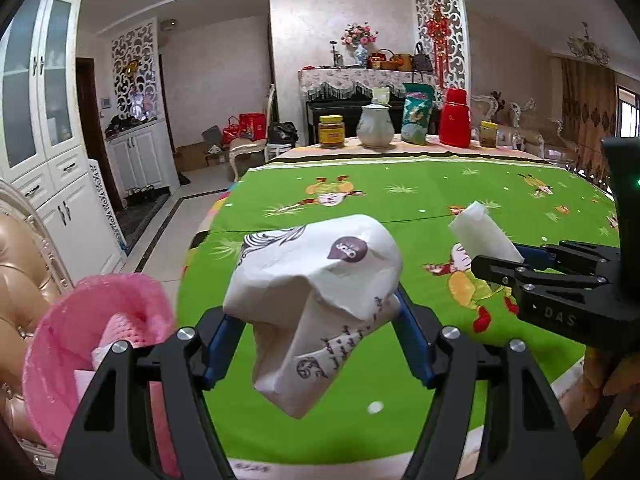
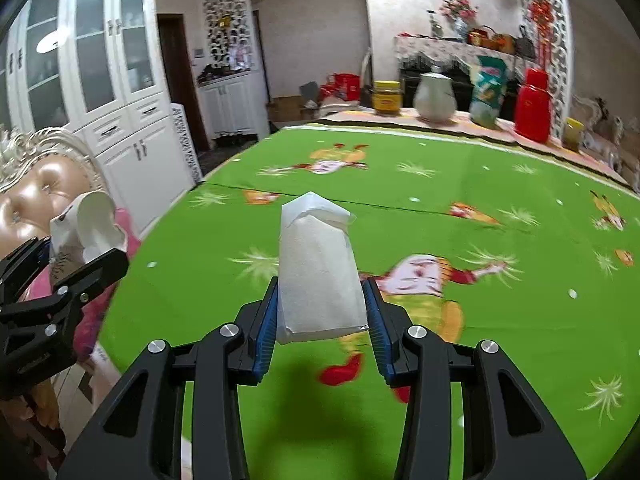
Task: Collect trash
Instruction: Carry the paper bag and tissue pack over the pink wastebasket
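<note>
Side by side above the green counter [image 2: 440,184], both angled downward, left tongs [image 1: 316,320] clamp a crumpled paper cup [image 1: 316,280], right tongs [image 2: 320,312] a folded white packet [image 2: 316,264].

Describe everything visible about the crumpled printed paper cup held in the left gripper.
The crumpled white paper cup, printed with a purple logo patch, dark handwriting-style script and line drawings, is crushed and creased, its wall folded in. It looks like thin coated paper. The left gripper is shut on it, its blue pads pressing on either side, so it hangs lifted above the green cartoon-print tablecloth, touching nothing else. From the right wrist view, its open rim faces upward.
</note>
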A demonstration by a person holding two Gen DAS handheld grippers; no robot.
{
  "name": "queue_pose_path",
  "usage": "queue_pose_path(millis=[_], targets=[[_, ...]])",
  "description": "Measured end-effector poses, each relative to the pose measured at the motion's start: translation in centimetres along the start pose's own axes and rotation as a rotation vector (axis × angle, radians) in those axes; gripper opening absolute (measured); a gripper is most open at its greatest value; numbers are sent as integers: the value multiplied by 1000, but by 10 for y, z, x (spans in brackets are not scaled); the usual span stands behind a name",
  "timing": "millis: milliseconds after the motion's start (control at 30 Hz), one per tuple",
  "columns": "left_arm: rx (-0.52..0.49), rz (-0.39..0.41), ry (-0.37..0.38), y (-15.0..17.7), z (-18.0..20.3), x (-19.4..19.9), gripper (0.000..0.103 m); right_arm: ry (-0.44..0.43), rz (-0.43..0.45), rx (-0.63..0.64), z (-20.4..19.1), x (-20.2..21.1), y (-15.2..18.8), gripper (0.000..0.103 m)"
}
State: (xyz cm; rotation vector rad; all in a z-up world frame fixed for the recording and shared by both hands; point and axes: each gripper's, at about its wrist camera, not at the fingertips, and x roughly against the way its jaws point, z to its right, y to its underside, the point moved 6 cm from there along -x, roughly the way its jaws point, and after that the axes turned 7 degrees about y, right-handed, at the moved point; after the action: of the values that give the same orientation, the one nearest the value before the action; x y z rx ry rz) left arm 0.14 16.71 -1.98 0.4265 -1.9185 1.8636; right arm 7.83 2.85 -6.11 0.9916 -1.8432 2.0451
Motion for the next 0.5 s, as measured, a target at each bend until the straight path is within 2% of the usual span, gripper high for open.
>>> queue_pose_path(millis=[167,500], targets=[[-12,30,-64,4,-28,26,67,-63,23,55,-44,9,-8,40],[71,41,-208,25,-120,72,67,-212,54,192,-152,22,-19,40]])
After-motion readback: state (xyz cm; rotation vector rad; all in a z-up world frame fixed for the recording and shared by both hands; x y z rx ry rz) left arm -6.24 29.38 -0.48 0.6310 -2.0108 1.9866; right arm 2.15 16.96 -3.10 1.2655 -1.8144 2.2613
